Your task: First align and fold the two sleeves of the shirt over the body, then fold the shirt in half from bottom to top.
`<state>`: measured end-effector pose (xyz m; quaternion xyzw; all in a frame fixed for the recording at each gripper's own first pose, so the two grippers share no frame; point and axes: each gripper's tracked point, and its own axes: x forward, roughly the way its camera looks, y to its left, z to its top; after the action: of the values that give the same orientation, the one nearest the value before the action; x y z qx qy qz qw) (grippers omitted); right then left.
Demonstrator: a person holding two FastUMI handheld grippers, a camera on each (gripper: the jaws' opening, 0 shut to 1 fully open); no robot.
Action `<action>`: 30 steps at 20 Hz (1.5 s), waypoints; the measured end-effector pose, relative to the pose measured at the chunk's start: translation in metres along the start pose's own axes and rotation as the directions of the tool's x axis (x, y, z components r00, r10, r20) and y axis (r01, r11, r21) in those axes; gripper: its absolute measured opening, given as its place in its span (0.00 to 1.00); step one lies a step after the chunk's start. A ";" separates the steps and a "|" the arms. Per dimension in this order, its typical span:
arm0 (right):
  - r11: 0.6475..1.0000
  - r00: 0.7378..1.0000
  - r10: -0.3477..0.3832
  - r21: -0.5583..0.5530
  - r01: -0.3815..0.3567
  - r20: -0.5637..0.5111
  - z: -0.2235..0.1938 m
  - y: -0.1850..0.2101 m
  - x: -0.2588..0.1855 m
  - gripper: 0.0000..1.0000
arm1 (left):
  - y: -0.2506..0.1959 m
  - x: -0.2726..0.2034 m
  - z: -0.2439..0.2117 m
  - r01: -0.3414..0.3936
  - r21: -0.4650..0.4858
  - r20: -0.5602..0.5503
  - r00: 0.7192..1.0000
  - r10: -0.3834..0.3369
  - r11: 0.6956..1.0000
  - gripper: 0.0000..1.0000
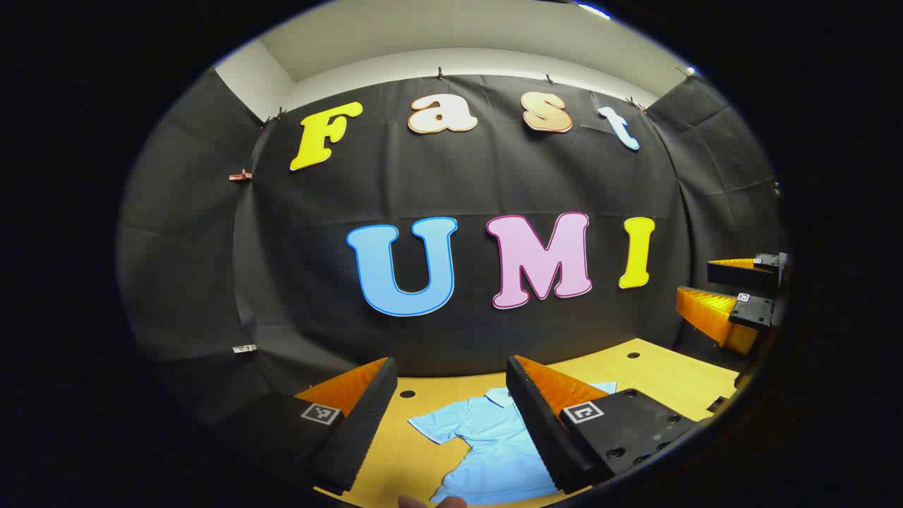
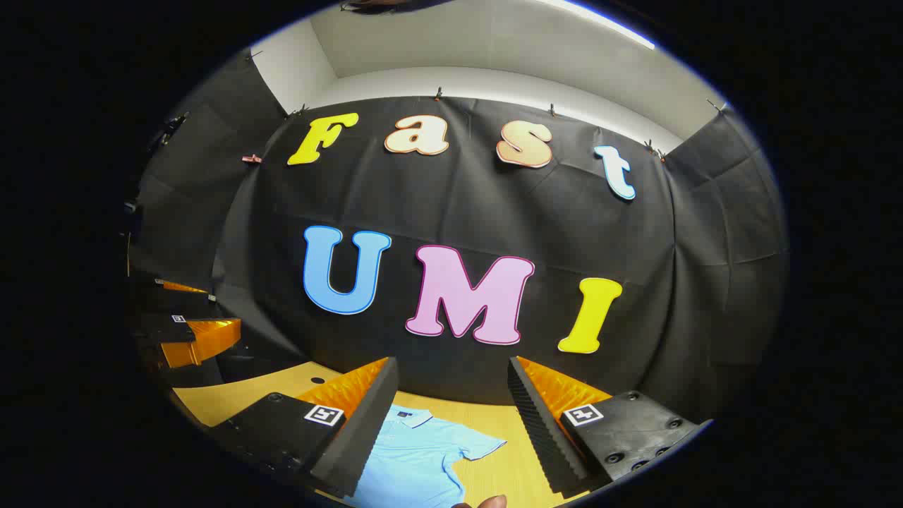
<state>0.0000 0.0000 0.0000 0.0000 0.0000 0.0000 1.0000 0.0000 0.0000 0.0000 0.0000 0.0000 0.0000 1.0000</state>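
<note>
Light-blue collared shirt [image 1: 494, 444] lies flat, short sleeves spread, unfolded.

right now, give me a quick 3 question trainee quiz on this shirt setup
1. True or false: the light blue shirt lies flat on the wooden table with both sleeves spread out.
2. Is the left tool open or shut?
3. The right tool is: A) clamped on a sleeve B) open above the shirt C) pinching the collar

Key: 1 true; 2 open; 3 B
</note>
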 end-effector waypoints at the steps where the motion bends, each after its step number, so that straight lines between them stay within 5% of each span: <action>1: 1.000 1.000 0.001 -0.001 -0.001 -0.003 0.000 0.000 0.000 0.95 | 0.001 0.000 -0.001 0.001 0.000 0.000 1.000 -0.001 1.000 0.99; 20: 1.000 1.000 0.000 0.004 0.000 -0.031 -0.008 0.000 0.010 0.97 | 0.004 0.005 -0.003 0.000 -0.004 -0.009 1.000 0.000 1.000 0.99; 25: 0.999 0.989 -0.014 0.050 0.022 -0.144 -0.045 -0.010 0.040 0.97 | -0.003 0.010 -0.010 0.004 -0.009 -0.020 1.000 -0.004 1.000 0.99; 30: 0.995 0.956 -0.063 0.056 0.082 -0.287 -0.132 -0.043 0.104 0.97 | -0.015 0.021 -0.022 0.010 -0.021 -0.052 0.999 -0.011 1.000 0.99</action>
<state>0.1040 -0.0430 -0.1319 0.0334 0.1437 -0.0365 0.9884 0.0213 -0.0153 -0.0223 -0.0102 0.0260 -0.0050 0.9996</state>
